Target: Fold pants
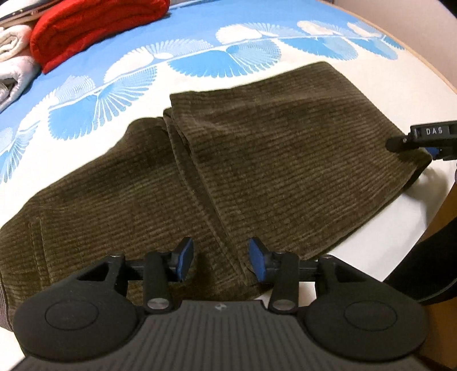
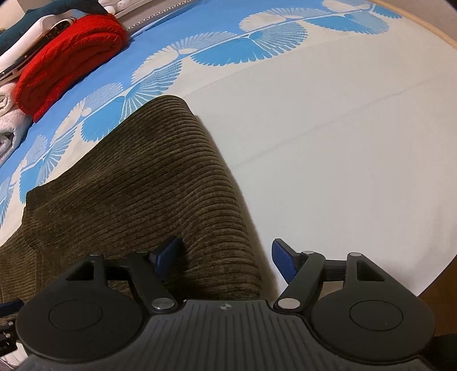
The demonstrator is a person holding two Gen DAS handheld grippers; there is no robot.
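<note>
Left wrist view: the left gripper (image 1: pixel 220 261), jaws apart, hovers over the pants (image 1: pixel 228 177), which run crosswise along the bed's (image 1: pixel 285 65) near edge.

Right wrist view: the right gripper (image 2: pixel 225 262), jaws apart, straddles their folded end.

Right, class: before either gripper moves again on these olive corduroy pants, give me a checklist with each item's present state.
1. Left gripper open, nothing clamped: ok.
2. Right gripper open, astride the pants' edge: ok.
3. Pants already folded over once: ok.
4. Folded layers lined up: not ok, the upper edge sits askew.
5. Red blanket well away from the pants: ok.
6. Lower layer free of wrinkles: cannot tell.
</note>
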